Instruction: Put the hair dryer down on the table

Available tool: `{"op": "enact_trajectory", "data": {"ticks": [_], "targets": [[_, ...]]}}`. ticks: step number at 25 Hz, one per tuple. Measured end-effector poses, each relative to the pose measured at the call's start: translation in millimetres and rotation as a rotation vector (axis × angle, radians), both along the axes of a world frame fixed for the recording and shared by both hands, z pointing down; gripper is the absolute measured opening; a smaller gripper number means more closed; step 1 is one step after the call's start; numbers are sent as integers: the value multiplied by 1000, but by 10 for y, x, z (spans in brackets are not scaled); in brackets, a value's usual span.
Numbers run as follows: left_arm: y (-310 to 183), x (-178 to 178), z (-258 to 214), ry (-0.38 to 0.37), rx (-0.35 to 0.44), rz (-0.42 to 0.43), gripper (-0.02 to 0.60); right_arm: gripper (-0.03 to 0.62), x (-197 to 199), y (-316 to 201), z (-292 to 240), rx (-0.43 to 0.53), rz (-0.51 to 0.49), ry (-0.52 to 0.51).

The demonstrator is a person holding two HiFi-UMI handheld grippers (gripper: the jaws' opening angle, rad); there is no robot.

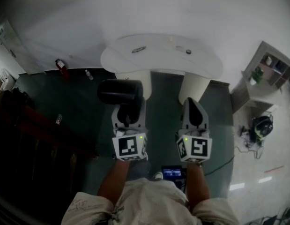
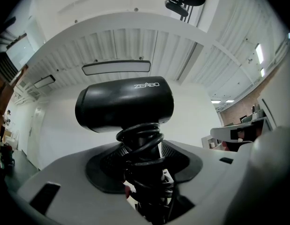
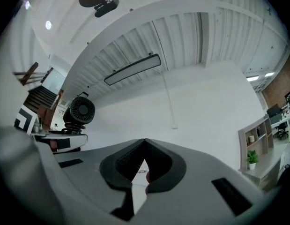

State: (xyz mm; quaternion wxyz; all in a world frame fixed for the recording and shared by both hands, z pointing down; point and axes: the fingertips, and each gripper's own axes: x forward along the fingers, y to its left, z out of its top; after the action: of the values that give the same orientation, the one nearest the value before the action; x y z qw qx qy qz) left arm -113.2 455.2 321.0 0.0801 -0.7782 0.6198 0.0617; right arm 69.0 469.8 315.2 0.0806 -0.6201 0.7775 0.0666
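White and curved, the desk [image 1: 135, 60] stands ahead, and the task's thing is not on it. Left tongs [image 2: 144, 153] grasp the hair dryer [image 2: 123, 102] by its handle, in the air short of the desk. Right tongs [image 3: 144, 149] are pressed together, empty. Putting it down remains to do.

Both arms reach toward 12 o'clock. The left gripper [image 1: 129, 110] squeezes the hair dryer [image 1: 119, 91]. The right gripper [image 1: 193, 108] is pinched closed.
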Motion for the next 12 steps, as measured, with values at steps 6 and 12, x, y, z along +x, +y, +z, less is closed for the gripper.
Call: {"op": "enact_trajectory", "data": {"ticks": [6,12], "targets": [[-364,81,11,-1,8,17,229,-3,94,-327,37,-2,13,-3],[-912,17,-1,23,13,38,229,-3,-21,-847,31,-8,20,15]]}}
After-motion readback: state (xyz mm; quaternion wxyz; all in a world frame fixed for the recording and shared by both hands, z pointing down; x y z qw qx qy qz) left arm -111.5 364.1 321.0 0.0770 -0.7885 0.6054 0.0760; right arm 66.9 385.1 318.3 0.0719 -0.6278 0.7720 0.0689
